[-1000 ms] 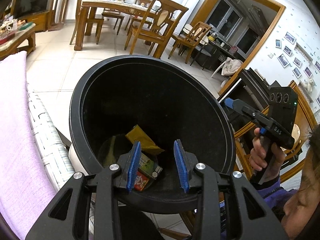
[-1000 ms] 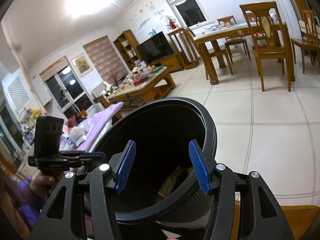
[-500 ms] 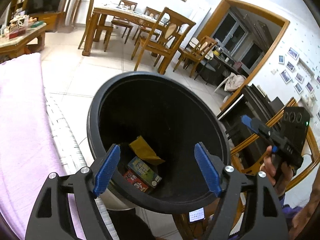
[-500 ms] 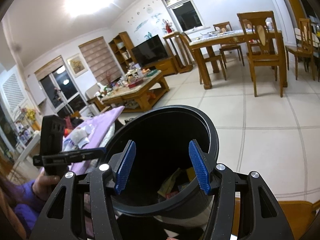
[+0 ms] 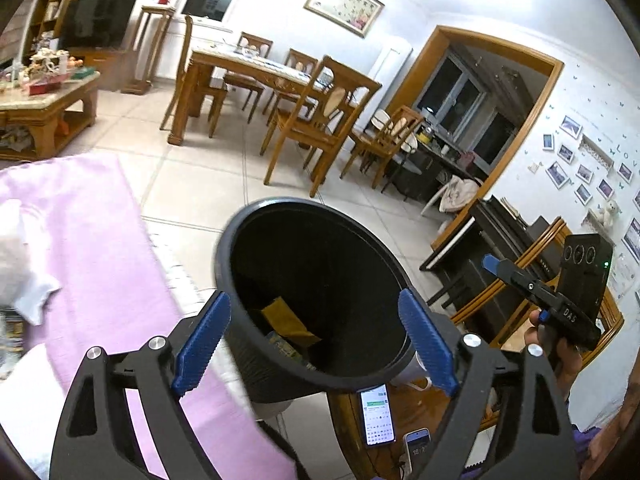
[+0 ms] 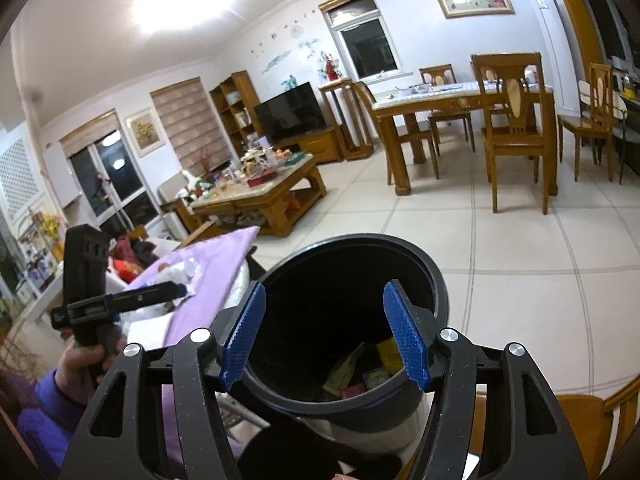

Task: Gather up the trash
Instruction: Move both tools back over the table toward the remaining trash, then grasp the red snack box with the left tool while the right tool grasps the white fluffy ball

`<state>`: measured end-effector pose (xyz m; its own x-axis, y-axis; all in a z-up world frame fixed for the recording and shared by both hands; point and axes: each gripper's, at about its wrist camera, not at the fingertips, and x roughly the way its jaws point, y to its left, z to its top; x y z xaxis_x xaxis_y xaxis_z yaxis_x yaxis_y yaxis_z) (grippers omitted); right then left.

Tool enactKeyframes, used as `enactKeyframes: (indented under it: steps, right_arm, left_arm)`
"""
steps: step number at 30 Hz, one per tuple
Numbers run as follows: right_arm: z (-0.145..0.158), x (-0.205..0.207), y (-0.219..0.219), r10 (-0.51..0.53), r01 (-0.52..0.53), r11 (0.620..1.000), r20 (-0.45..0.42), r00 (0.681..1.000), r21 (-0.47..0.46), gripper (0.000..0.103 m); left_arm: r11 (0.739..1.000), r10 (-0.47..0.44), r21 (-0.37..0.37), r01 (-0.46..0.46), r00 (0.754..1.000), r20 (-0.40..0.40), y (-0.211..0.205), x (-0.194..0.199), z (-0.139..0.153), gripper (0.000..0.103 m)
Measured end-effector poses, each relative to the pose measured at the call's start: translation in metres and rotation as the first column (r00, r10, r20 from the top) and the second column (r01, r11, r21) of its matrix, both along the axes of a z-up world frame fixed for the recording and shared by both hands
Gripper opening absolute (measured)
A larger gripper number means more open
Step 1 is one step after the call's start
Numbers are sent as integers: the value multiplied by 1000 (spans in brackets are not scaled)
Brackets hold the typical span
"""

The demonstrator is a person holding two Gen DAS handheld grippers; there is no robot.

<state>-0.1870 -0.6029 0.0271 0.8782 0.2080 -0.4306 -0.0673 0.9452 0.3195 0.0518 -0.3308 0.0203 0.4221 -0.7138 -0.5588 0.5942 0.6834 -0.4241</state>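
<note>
I hold both hand-held grippers, left [image 5: 316, 344] and right [image 6: 325, 336], spread and empty above the black bin [image 5: 320, 376] on the floor, wrappers [image 6: 360, 372] inside. Next trash likely sits on the purple cover's [image 5: 92, 240] near edge; approach low and squarely.

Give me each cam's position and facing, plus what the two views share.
Left wrist: sits on the left hand-held gripper, looking down over the black trash bin toward the dining table; its open blue fingers show, and the right hand-held gripper at right.
Right wrist: sits on the right hand-held gripper, facing the bin, the coffee table and the TV; open fingers, left hand-held gripper at left.
Shared: bin with wrappers inside, purple cloth, dining table.
</note>
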Motion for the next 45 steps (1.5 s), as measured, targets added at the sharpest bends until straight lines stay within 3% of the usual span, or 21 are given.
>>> enactKeyframes:
  steps: [6,12,15,20,24,32,36,40,43,45]
  right_arm:
    - [19,6,38,28,-28,1000,1,1000,-13,62]
    - [35,27,99,118,-118,993,0,993,-10,62]
    - [44,41,141,175,-175,984,0,985,-8,62]
    - [53,72,213,273,-273,962,-25,962,-11,62]
    - [48,102,267,336,-337,942,-72,939,-7,62]
    - [25,178,365,371,-383,923,-182,910,-32,62]
    - [2,226,391,353,-376,925,-243,904,-56,62]
    - [-23,271,408,310,-351,933,-311,898,-83,62]
    - [-42,295,417,284,-341,934,-353,892,-110,62]
    - [-53,304,423,266,-335,933,-377,887,-130,62]
  left_arm:
    - [997,69,-28,-68,997,28,53,-13,18,86]
    - [976,214,-41,-212,975,62,144,-27,33,87]
    - [945,326,-32,-325,943,69,200,-32,35,88]
    - [879,477,25,-477,879,12,289,-36,16,88]
    - [859,509,67,-507,860,-23,325,-36,-3,88]
    - [886,450,171,-432,889,-83,346,-22,-45,88]
    - [899,414,193,-392,906,-86,337,-18,-59,88]
    - [894,414,230,-386,906,-90,335,-7,-68,86]
    - [893,421,226,-389,900,-115,344,-1,-76,77]
    - [894,421,218,-390,900,-115,349,2,-79,66]
